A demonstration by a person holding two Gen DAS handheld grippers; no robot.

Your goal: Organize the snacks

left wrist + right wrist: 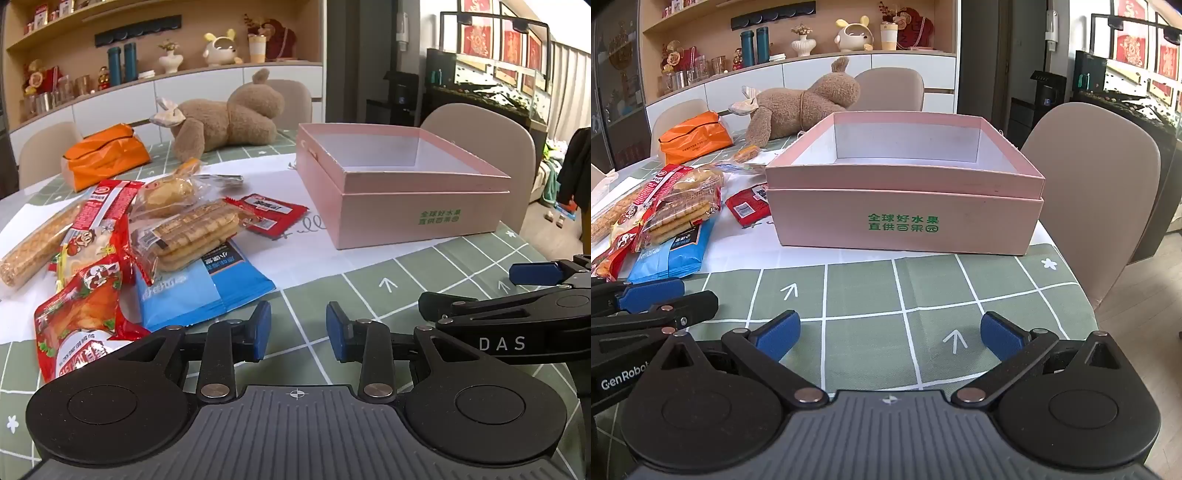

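A pile of snack packets lies on the table's left: a blue packet (199, 284), a clear pack of biscuits (192, 232), a red packet (273, 212), red-and-white packets (96, 236) and a long wafer roll (33, 247). An open pink box (399, 192) with green print stands to the right, and in the right wrist view (905, 214) it looks empty inside. My left gripper (298, 332) is open and empty above the green cloth, just right of the blue packet. My right gripper (890, 336) is wide open and empty, in front of the box.
A brown plush bear (229, 118) and an orange bag (105, 157) lie at the table's far side. Beige chairs (1097, 192) stand around the table. The right gripper's side shows at the right of the left wrist view (517, 314). Shelves with ornaments line the back wall.
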